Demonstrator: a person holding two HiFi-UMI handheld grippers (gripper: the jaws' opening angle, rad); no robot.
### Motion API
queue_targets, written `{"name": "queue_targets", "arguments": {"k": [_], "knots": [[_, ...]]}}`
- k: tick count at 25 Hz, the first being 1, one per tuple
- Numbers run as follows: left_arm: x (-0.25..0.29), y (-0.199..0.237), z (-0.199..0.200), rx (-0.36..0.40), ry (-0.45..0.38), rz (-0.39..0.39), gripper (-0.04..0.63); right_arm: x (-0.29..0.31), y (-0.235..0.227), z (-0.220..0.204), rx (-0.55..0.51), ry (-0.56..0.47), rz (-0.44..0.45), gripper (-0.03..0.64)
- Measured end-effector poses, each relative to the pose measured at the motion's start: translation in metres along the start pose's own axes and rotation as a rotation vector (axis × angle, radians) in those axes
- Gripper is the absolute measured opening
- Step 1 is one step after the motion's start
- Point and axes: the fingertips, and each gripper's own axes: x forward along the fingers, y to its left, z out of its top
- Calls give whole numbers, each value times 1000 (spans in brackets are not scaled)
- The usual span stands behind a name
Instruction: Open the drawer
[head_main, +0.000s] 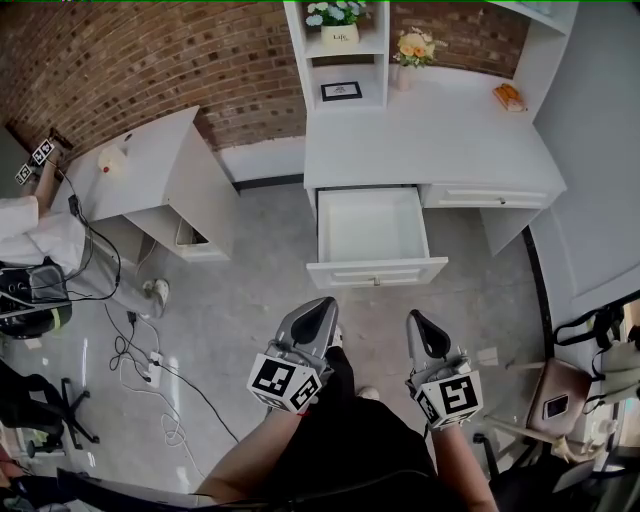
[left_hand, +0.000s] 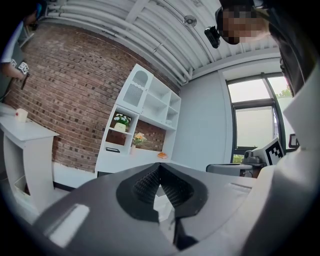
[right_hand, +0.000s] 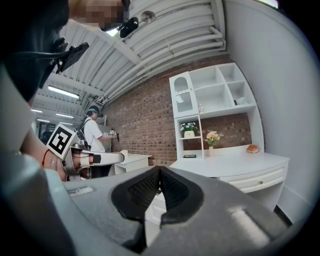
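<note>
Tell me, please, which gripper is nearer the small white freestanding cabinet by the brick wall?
Left. In the head view the left gripper is down and right of the small white freestanding cabinet; the right gripper lies farther right.

Left gripper (left_hand: 160, 169) faces a white shelf unit (left_hand: 145, 115), jaws pressed together, tips touching.

The shelves stand against a brick wall (left_hand: 70, 100) and hold a flower pot (left_hand: 121, 121) and a small orange bouquet (left_hand: 138, 138). A white side cabinet (left_hand: 25, 145) stands at left, a window (left_hand: 255, 125) at right.
</note>
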Motion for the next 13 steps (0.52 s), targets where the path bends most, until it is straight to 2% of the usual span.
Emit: {"name": "queue_targets", "arguments": {"k": [13], "knots": [[2, 13, -6, -16, 12, 30, 3, 8, 0, -7, 4, 13, 17, 2]]}}
